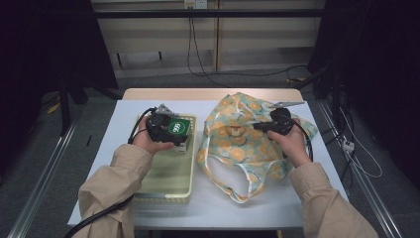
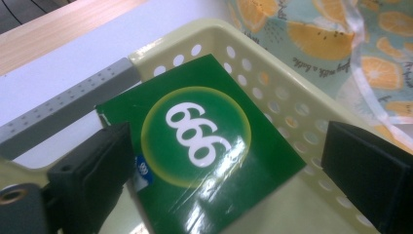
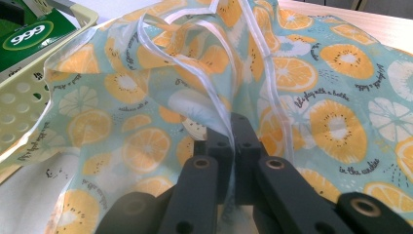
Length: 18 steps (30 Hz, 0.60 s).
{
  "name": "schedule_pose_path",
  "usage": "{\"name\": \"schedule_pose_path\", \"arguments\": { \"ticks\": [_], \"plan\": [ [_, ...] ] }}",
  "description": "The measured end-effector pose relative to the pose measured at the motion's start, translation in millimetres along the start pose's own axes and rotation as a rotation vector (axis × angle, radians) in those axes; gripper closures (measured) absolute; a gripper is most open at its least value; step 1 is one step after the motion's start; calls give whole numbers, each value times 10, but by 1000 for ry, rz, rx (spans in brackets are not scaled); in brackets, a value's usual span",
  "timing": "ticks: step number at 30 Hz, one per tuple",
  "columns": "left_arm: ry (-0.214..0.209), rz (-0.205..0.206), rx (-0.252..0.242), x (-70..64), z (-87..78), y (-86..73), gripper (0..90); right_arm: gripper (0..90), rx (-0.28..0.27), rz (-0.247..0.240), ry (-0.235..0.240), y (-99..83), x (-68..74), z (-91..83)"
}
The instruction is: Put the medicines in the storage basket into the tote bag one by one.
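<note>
I count one green box marked 666, one pale yellow basket and one orange-print fabric bag on the white worktop. The box lies at the basket's far end, its perforated wall close behind. My left hand-held gripper hovers over the box, jaws apart, either side of it. My right hand-held gripper is clamped on the bag's white-trimmed edge, beside the basket.

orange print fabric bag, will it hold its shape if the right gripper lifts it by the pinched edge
Probably not. The orange-slice-print fabric bag lies crumpled and folded on the table, so it looks floppy and should drape. The right gripper is shut on a thin white-trimmed edge, which suggests it is light, though the fabric might slip.
</note>
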<state>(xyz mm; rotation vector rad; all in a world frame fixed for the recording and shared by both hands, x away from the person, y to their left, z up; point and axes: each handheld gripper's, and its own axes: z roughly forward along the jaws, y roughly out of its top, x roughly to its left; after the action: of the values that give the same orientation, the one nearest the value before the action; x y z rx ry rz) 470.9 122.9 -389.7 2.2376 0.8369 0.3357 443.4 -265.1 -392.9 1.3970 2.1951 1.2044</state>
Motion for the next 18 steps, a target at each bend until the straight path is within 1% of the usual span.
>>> {"name": "schedule_pose_path", "arguments": {
  "ticks": [1,2,3,4,5,6,7,8,9,10,16,18],
  "plan": [
    [33,1,1,-18,11,9,42,893,-1,0,0,-1,-1,1],
    [15,-3,-2,-7,24,14,42,893,-2,2,1,-2,-3,2],
    [21,-7,-2,-5,35,20,41,894,-2,2,2,-3,-4,4],
    [56,-11,6,-22,42,28,38,893,-2,2,2,-2,-5,6],
    [42,-8,6,-10,55,29,37,893,-2,2,2,-2,-6,7],
    [51,-5,11,-14,66,29,36,893,-4,3,2,-3,-8,7],
    [60,7,17,-11,72,29,34,893,-5,4,3,-3,-11,7],
    [62,7,18,-8,78,25,34,893,-4,7,4,-4,-13,7],
    [89,0,24,-13,81,20,22,893,-4,6,3,-5,-18,6],
    [64,-5,14,6,83,12,16,893,-6,7,3,-6,-23,5],
    [60,-10,19,41,43,-12,27,893,-8,9,4,-6,-37,-5],
    [64,-12,29,59,16,-21,35,893,-10,11,3,-5,-41,-10]
  ]
}}
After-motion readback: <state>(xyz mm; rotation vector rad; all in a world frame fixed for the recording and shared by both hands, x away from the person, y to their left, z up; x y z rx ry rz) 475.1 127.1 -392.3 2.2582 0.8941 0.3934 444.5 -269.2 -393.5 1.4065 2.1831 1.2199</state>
